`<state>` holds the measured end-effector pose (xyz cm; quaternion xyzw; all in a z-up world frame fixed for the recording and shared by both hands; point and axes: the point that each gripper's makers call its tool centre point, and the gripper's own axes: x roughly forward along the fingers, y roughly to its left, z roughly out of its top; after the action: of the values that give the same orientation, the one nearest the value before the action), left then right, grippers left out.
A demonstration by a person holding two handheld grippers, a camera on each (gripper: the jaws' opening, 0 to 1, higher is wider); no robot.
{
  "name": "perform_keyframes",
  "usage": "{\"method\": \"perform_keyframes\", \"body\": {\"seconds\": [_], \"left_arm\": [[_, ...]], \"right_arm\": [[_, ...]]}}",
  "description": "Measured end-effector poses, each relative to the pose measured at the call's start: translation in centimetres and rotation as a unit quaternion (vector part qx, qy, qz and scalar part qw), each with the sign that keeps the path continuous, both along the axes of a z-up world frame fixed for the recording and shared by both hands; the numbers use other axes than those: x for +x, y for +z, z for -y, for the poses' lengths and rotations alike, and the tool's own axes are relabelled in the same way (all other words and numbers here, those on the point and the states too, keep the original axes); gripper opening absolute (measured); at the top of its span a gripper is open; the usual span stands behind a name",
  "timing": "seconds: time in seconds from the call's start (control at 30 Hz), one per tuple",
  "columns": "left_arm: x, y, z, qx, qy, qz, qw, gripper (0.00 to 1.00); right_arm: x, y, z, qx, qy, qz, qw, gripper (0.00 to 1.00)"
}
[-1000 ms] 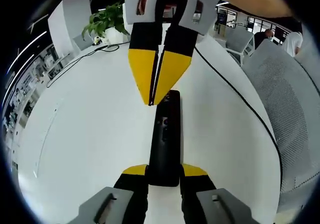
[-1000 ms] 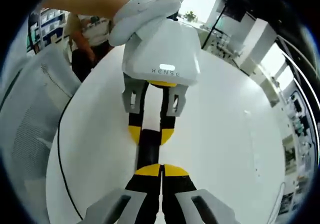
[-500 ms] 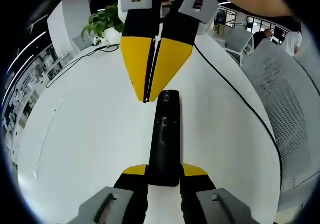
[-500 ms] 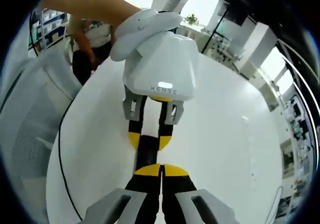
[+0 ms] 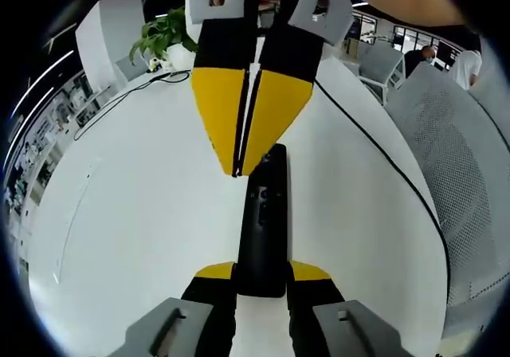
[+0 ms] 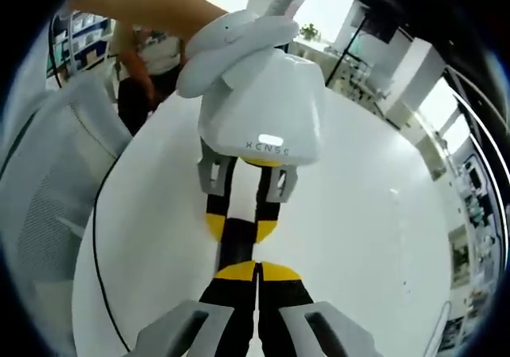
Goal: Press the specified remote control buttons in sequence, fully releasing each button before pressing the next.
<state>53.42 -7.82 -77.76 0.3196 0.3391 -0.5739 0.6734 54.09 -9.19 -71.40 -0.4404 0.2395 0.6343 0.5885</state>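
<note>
A long black remote control (image 5: 263, 213) lies lengthwise on the white table (image 5: 135, 213). My left gripper (image 5: 261, 271) is shut on the remote's near end, yellow pads on both its sides. My right gripper (image 5: 239, 170) comes down from the top of the left gripper view, shut, its yellow tip at the left edge of the remote's far end. In the right gripper view my right gripper (image 6: 256, 266) is shut just above the remote (image 6: 235, 245), and the left gripper (image 6: 238, 228) holds it from the far side. Whether the tip touches a button is hidden.
A black cable (image 5: 374, 142) runs along the table's right side. A potted plant (image 5: 167, 34) stands at the far end. Grey mesh chairs (image 5: 458, 158) flank the table edge. People stand in the background.
My right gripper lifted off the remote's far end half a second ago and has come back down onto it. The left gripper and the remote have stayed put.
</note>
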Motion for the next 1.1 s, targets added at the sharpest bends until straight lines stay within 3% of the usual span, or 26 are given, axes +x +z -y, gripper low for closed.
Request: {"method": "perform_keyframes", "body": {"seconds": [0.63,1.1], "left_arm": [[0.0,0.0,0.0,-0.002,-0.001,0.001,1.0,0.23],[0.0,0.0,-0.1,-0.003,-0.003,0.002,1.0,0.23]], "right_arm": [[-0.8,-3.6,-0.2,-0.02,0.003,-0.03,0.9994,0.0],[-0.9,-4.7,-0.4,-0.029,0.009,-0.035,0.9989,0.0]]}}
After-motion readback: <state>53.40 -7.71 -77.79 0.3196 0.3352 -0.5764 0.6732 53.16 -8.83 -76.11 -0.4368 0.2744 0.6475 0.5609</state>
